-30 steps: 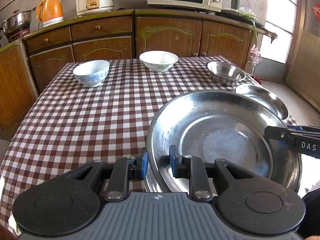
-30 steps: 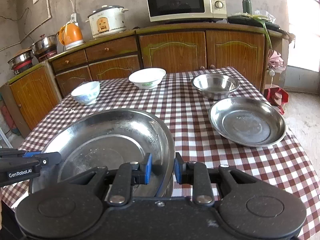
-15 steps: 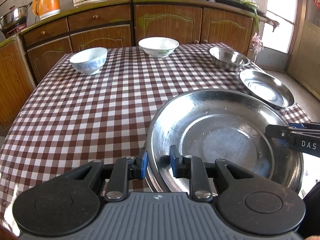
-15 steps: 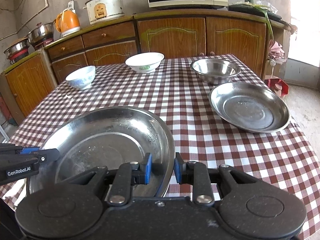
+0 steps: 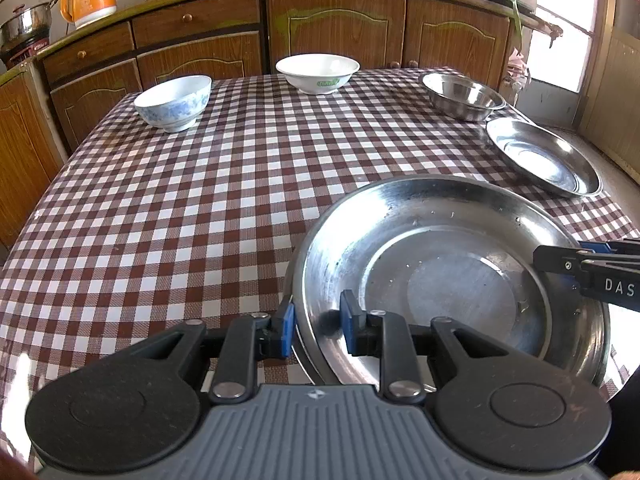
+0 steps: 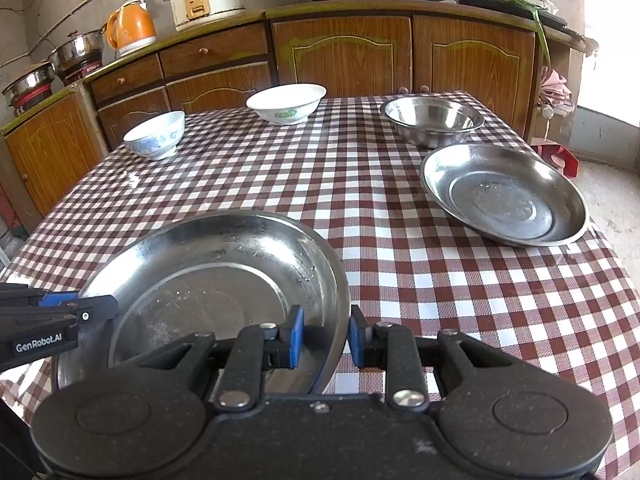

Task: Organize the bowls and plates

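Both grippers hold a large steel plate point(image 5: 440, 264) point(image 6: 208, 276) low over the near edge of the checked table point(image 5: 180, 220). My left gripper point(image 5: 317, 326) is shut on its left rim, one pad inside the plate and one outside. On the opposite rim my right gripper point(image 6: 326, 336) is shut the same way. Each gripper's tip shows in the other view, the right gripper point(image 5: 580, 264) and the left gripper point(image 6: 60, 312). A second steel plate point(image 5: 544, 156) point(image 6: 504, 194) lies at the table's right edge.
At the far side stand a blue-patterned bowl point(image 5: 174, 102) point(image 6: 154, 134), a white bowl point(image 5: 318, 74) point(image 6: 286, 102) and a steel bowl point(image 5: 462, 96) point(image 6: 432, 120). Wooden cabinets point(image 6: 348, 56) with a kettle, rice cooker and microwave run behind the table.
Both grippers have sunk together with the large plate still gripped between them, and both views now look down more steeply on the table. The bowls and the other plate have not moved.
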`<action>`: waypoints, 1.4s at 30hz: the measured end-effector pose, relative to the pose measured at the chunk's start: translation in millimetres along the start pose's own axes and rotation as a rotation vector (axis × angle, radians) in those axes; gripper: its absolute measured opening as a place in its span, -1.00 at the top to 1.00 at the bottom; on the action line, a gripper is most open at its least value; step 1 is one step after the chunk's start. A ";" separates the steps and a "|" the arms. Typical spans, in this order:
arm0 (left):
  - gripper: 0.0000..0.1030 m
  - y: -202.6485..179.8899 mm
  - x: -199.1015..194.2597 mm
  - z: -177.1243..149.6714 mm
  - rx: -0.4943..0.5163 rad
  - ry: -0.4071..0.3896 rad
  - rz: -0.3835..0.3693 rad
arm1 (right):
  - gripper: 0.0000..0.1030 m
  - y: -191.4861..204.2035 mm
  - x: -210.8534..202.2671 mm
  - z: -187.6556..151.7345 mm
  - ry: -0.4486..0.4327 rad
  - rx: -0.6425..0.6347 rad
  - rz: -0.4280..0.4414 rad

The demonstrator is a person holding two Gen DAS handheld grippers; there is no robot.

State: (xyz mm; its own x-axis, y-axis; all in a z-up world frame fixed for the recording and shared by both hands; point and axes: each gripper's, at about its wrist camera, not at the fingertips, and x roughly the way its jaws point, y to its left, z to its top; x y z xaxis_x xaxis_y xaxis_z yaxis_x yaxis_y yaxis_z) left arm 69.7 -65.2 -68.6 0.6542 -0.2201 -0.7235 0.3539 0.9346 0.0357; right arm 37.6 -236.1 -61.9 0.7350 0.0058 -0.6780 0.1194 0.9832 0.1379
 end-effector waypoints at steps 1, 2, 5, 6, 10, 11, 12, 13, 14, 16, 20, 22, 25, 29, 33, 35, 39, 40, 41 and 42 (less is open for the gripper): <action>0.50 -0.1 0.7 0.0 0.000 0.002 0.000 | 0.41 -0.1 1.0 -0.2 0.002 -0.001 -0.001; 0.50 0.1 1.7 0.0 0.000 0.004 0.000 | 0.41 -0.2 1.9 0.1 0.003 -0.001 -0.001; 0.50 0.9 4.7 -0.7 -0.001 0.011 0.000 | 0.41 1.2 3.8 0.0 0.007 -0.006 -0.006; 0.50 1.2 5.7 -0.6 0.000 0.013 0.000 | 0.41 1.7 4.5 -0.2 0.010 -0.006 -0.006; 0.49 -2.1 8.1 -1.4 0.027 0.009 0.016 | 0.41 2.1 7.9 -0.7 0.014 -0.013 -0.012; 0.49 -2.2 8.6 -1.5 0.026 0.007 0.018 | 0.41 1.8 8.2 -0.8 0.014 -0.013 -0.012; 0.50 -1.3 9.0 -1.6 0.024 0.006 0.016 | 0.41 1.5 9.2 -0.2 0.015 -0.012 -0.012; 0.50 -0.6 9.7 -1.5 0.023 0.007 0.016 | 0.41 1.3 10.5 0.1 0.017 -0.012 -0.011; 0.50 -0.1 10.2 -1.4 0.023 0.007 0.015 | 0.41 1.7 11.3 -0.4 0.018 -0.012 -0.011; 0.50 0.1 10.5 -1.2 0.028 0.005 0.016 | 0.41 1.6 12.4 -0.6 0.017 -0.011 -0.011; 0.49 -2.1 11.8 -0.8 0.042 0.000 0.025 | 0.41 1.5 13.5 0.1 0.020 -0.001 -0.011; 0.47 -3.8 13.1 -1.0 0.059 -0.003 0.032 | 0.41 1.6 15.5 1.1 0.021 -0.003 -0.015; 0.47 -6.6 13.6 -1.3 0.080 -0.010 0.037 | 0.41 2.3 18.3 1.3 0.024 -0.009 -0.013; 0.43 -6.4 15.6 -1.2 0.067 -0.001 0.016 | 0.41 4.8 21.7 1.1 0.023 -0.024 -0.025; 0.44 -1.3 13.9 0.2 0.033 0.001 0.000 | 0.38 6.3 25.1 2.5 0.031 -0.046 -0.033; 0.43 0.4 12.1 1.3 0.022 -0.003 -0.003 | 0.22 9.4 25.0 3.2 0.020 -0.075 -0.051; 0.43 1.5 7.5 5.9 -0.001 -0.013 -0.014 | -0.38 15.2 21.3 5.2 -0.008 -0.126 -0.088; 0.43 1.8 5.7 7.1 -0.007 -0.017 -0.019 | -0.38 15.0 20.1 5.7 -0.015 -0.133 -0.096; 0.43 1.3 4.4 8.1 -0.011 -0.021 -0.022 | -0.38 14.1 19.2 6.6 -0.020 -0.134 -0.104; 0.43 0.8 2.8 9.3 -0.015 -0.027 -0.022 | -0.38 12.2 18.0 7.7 -0.025 -0.126 -0.109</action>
State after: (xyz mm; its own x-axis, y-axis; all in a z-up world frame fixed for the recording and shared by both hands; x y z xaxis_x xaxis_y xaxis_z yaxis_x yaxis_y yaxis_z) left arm 78.0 -67.6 -64.2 0.6642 -0.2481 -0.7052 0.3585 0.9335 0.0093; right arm 57.5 -225.3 -66.8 0.7385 -0.1052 -0.6660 0.1158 0.9929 -0.0284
